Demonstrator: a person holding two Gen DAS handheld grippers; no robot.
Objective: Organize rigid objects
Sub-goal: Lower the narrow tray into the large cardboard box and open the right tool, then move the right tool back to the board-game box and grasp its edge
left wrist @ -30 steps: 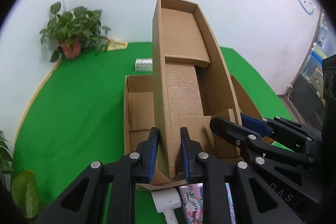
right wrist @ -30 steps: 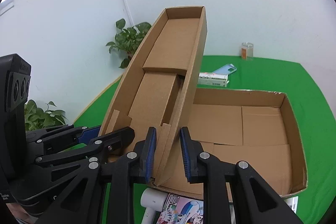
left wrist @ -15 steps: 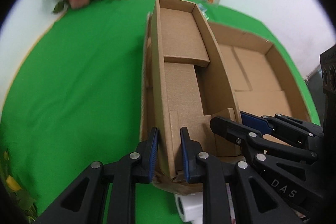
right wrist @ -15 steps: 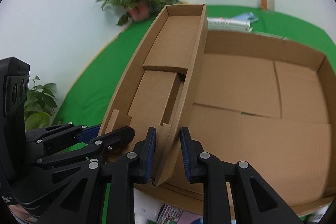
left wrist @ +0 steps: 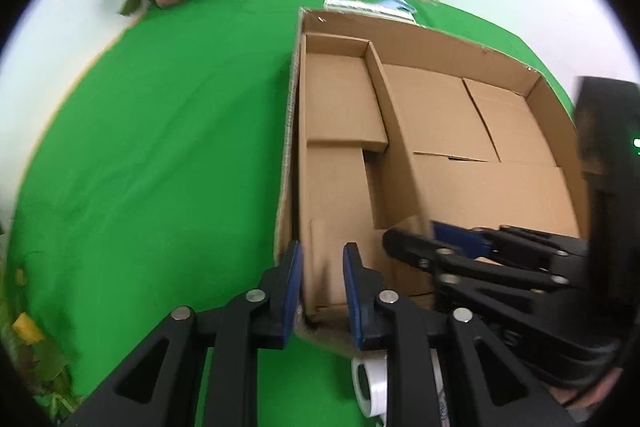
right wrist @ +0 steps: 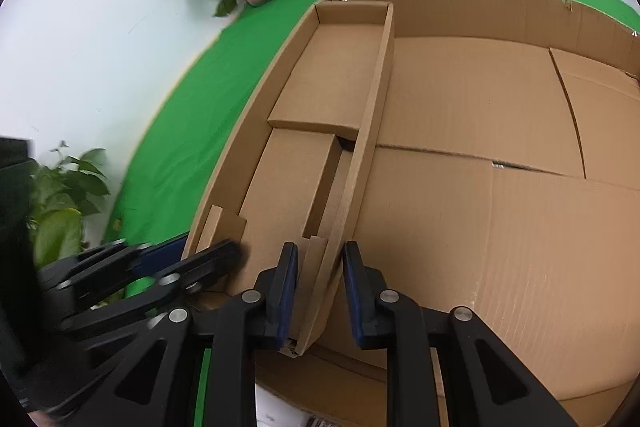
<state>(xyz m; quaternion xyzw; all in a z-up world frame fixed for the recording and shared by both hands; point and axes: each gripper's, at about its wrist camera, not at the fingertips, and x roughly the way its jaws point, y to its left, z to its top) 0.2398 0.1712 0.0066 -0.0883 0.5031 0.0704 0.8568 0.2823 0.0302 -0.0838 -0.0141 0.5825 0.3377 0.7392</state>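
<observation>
- Your left gripper is clamped on the left long wall of the narrow cardboard tray, at its near end.
- Your right gripper is clamped on that tray's right long wall, also at the near end, so both hands sit side by side on the same short end.
- The tray lies inside the large cardboard box, against its left wall. Its long axis runs straight away from you, and its far end is close to the box's far wall.
- I judge that the coming move turns on this: the tray looks seated or nearly so, and each gripper only has to let go and lift clear.
- The left view shows the green tabletop beside the box and a white roll just in front of it.
- The right view alone shows the box's wide bare floor to the tray's right.
</observation>
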